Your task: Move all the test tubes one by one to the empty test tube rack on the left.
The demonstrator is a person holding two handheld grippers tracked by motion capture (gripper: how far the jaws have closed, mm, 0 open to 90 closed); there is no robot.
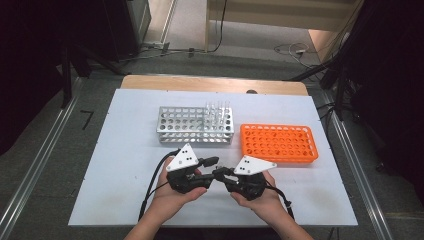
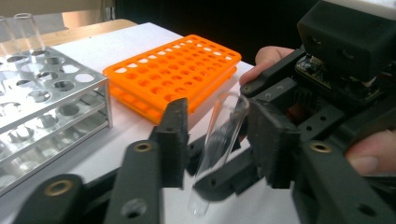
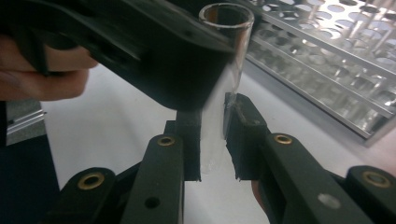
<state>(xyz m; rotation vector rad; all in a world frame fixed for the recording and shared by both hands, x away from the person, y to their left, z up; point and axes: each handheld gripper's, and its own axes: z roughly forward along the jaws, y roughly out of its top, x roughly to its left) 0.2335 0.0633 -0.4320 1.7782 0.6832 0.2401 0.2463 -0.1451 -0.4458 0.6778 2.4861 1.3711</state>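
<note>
White tabletop (image 1: pixel 125 150); right gripper (image 3: pixel 212 135) clamps glass tube (image 3: pixel 226 56), left gripper (image 2: pixel 215 140) seemingly agape.

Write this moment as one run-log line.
right gripper: shut on glass tube | left gripper: open around tube | orange rack: empty

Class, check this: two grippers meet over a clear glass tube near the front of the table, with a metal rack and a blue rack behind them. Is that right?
Not quite. The second rack is orange, not blue, as the high view shows. The rest stands: both grippers, left and right, meet at the glass tube, and the metal rack stands behind.
</note>
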